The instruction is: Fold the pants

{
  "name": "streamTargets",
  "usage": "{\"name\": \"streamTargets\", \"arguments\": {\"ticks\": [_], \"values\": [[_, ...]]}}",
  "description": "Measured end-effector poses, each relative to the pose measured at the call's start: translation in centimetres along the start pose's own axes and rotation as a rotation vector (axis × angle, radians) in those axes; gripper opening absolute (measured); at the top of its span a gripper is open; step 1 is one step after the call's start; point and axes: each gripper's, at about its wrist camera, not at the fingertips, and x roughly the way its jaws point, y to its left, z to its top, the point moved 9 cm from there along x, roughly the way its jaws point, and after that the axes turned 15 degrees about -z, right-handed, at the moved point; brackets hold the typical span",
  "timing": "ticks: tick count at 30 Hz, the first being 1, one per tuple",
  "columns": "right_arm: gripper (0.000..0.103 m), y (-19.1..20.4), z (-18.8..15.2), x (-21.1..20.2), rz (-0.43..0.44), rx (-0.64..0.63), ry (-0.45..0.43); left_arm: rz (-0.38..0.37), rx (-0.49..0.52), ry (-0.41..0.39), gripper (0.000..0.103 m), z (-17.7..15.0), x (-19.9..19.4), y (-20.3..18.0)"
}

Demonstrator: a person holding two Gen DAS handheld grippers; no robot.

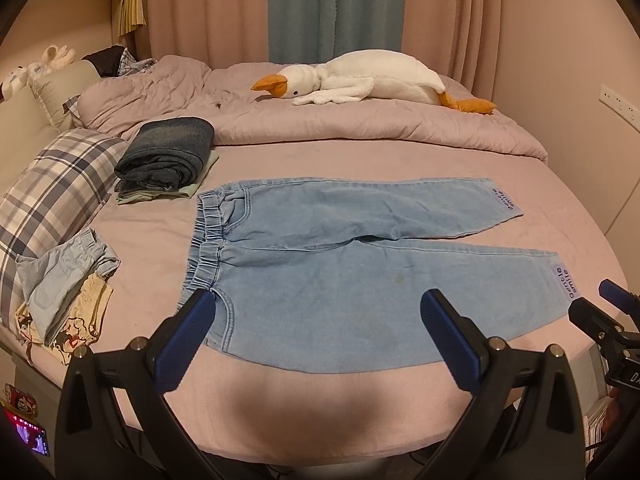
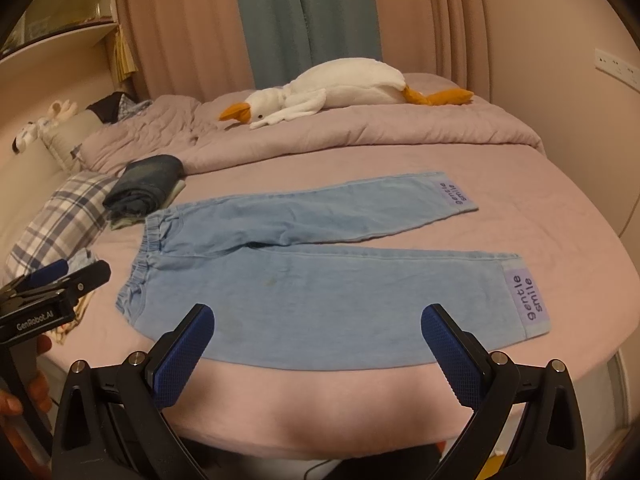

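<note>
A bedroom with pink curtains; a bed (image 1: 160, 236) in a pink sheet fills the left wrist view. The pants (image 1: 340, 256), light blue denim, lie flat and unfolded at its centre, waistband toward nine o'clock and both cuffs toward three. At ten o'clock sits a stack of folded clothes (image 1: 168, 156); a plush goose (image 1: 360, 76) rests at twelve. The left hand-held gripper (image 1: 318, 316) hangs released, jaws wide, over the near leg by the waistband, gripping nothing.

In the right wrist view the pants (image 2: 320, 280) again lie spread, the "gentle smile" cuff label (image 2: 528, 300) at three o'clock. The right hand-held gripper (image 2: 318, 330) is likewise released and empty, over the near leg's edge.

Folding has apparently not begun. The next move probably calls for pinching the near leg at waist and cuff, then carrying it over the far leg.
</note>
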Motion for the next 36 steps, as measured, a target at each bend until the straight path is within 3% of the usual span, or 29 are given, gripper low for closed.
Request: {"name": "streamTargets", "arguments": {"ticks": [23, 27, 29, 31, 36], "values": [[0.103, 0.2, 0.3, 0.0, 0.006, -0.006, 0.005, -0.015, -0.003, -0.02, 0.103, 0.0, 0.7, 0.5], [0.103, 1.1, -0.4, 1.2, 0.026, -0.029, 0.032, -0.123, -0.097, -0.04, 0.103, -0.7, 1.9, 1.9], [0.103, 1.7, -1.3, 2.3, 0.001, -0.062, 0.06, -0.207, -0.208, -0.091, 0.102, -1.0, 2.9, 3.4], [0.103, 2.4, -2.3, 3.4, -0.035, -0.115, 0.079, -0.259, -0.304, -0.093, 0.102, -1.7, 4.1, 5.2], [0.103, 5.2, -5.0, 5.3, 0.03, -0.215, 0.121, -0.17, -0.442, -0.098, 0.102, -4.5, 6.2, 11.3]]}}
